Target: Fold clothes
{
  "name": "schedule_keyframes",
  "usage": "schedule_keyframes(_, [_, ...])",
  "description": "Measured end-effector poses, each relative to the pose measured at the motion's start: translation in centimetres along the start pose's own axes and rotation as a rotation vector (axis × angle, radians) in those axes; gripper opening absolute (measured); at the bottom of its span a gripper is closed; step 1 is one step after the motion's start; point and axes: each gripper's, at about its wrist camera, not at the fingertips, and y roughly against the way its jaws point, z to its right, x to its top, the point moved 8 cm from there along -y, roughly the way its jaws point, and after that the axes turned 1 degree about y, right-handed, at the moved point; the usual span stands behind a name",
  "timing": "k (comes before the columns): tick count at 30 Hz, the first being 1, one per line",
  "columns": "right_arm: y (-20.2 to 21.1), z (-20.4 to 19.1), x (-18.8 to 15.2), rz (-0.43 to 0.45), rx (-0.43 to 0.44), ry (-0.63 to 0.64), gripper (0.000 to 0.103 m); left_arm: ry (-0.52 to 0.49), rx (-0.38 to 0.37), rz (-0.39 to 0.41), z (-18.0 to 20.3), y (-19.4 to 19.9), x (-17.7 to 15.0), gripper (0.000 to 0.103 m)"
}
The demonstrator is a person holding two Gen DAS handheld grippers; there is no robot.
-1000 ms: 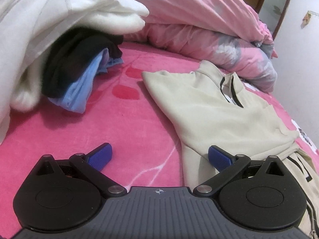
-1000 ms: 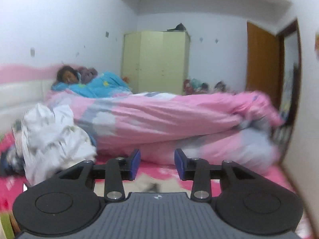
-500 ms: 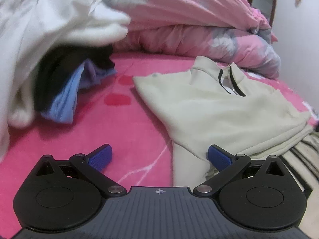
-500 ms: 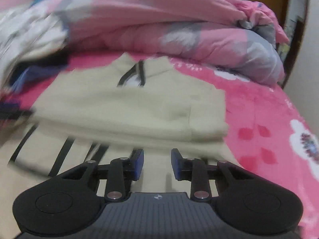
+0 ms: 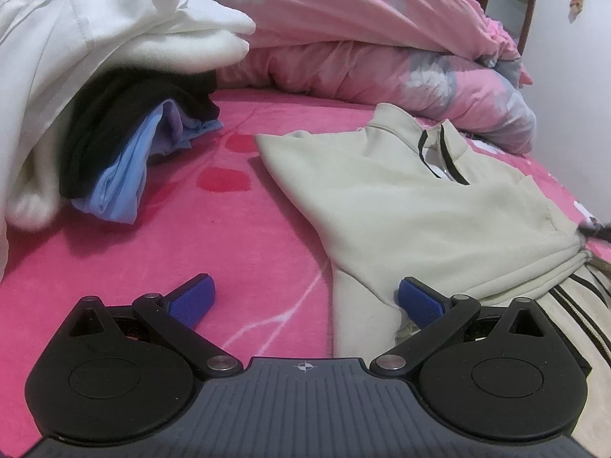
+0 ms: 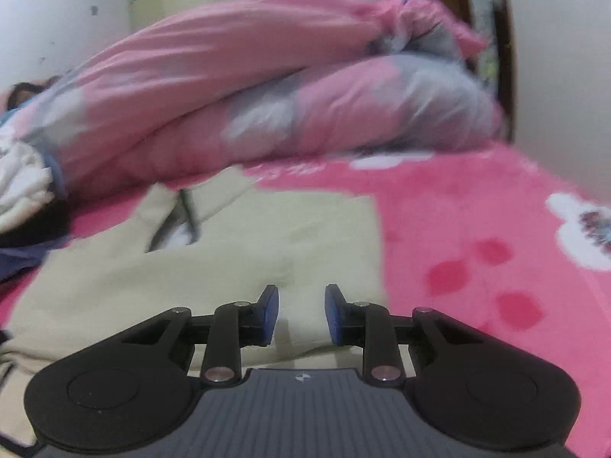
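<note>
the beige pullover (image 5: 401, 206) is laid on the pink bed sheet (image 5: 214, 244), with its zip collar (image 5: 439, 149) turned toward the rolled pink quilt (image 5: 382, 49). it seems to be folded partly already: the upper part is doubled over a lower layer with dark stripes (image 5: 573, 301), and a sleeve part (image 5: 362, 324) hangs out at the near edge. so the folding is judged to be started but not finished; at least one more fold is probably needed, and the edges are not yet made even. beside the pullover, away from the wall, a heap of other clothes (image 5: 114, 122) in white, black and light blue is seen, all unfolded, so most of the task is still left.

the left claw (image 5: 305, 297) is held wide open above the near edge of the pullover. its one pad (image 5: 420, 301) is over the sleeve part and the other pad (image 5: 193, 294) is over the bare sheet; nothing is gripped, and whether the cloth is touched cannot be told.

the right claw (image 6: 301, 315) is seen low over the pullover at the side nearer the wall. its jaws have just been closing and only a narrow gap is left between the pads. no cloth is seen pinched in this gap, though the picture is blurred.
</note>
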Motion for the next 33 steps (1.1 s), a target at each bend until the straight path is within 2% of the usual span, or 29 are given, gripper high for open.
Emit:
schedule_keyframes(1, [-0.9,1.0,-0.8,-0.016,-0.002,-0.046,0.022,0.003,-0.003,0.001,-0.1,0.0,0.0,0.103])
schedule_keyframes(3, [-2.2,2.4,-2.0,-0.036,-0.007,-0.113,0.02,0.007,-0.007,0.005,-0.1,0.0,0.0,0.103])
schedule_keyframes(5, [-2.0,2.3,-1.8,-0.025,-0.02,-0.116,0.019,0.011,-0.01,0.009,-0.2,0.0,0.0,0.103])
schedule_keyframes(8, [-0.9,0.8,-0.9,-0.018,-0.074,-0.049,0.02,0.015,-0.012,0.016,-0.2,0.0,0.0,0.103])
schedule_keyframes(13, [1.2,-4.6,0.3,0.027,0.053,0.038,0.021,0.014,-0.009,0.026,-0.2,0.0,0.0,0.103])
schedule_keyframes(15, [-0.2,-6.3,-0.9,-0.028,0.077,0.104,0.022,0.013,-0.007,0.029,-0.2,0.0,0.0,0.103])
schedule_keyframes(17, [-2.6,-6.7,-3.1,-0.087,0.056,0.15,0.022,0.013,-0.005,0.03,-0.2,0.1,0.0,0.103])
schedule_keyframes(21, [-2.7,-6.4,-3.3,-0.082,0.07,0.126,0.022,0.039,0.02,0.046,-0.5,0.7,0.5,0.103])
schedule_keyframes(24, [-2.8,-5.9,-3.4,-0.082,0.093,0.092,0.022,0.051,0.083,0.122,-0.6,2.5,1.6,0.103])
schedule_keyframes(26, [-2.7,-5.9,-3.3,-0.081,0.093,0.094,0.022,0.044,0.084,0.156,0.2,3.6,2.4,0.103])
schedule_keyframes(33, [-2.8,-5.7,-3.4,-0.073,0.103,0.08,0.022,-0.016,0.016,0.058,6.7,2.1,4.0,0.103])
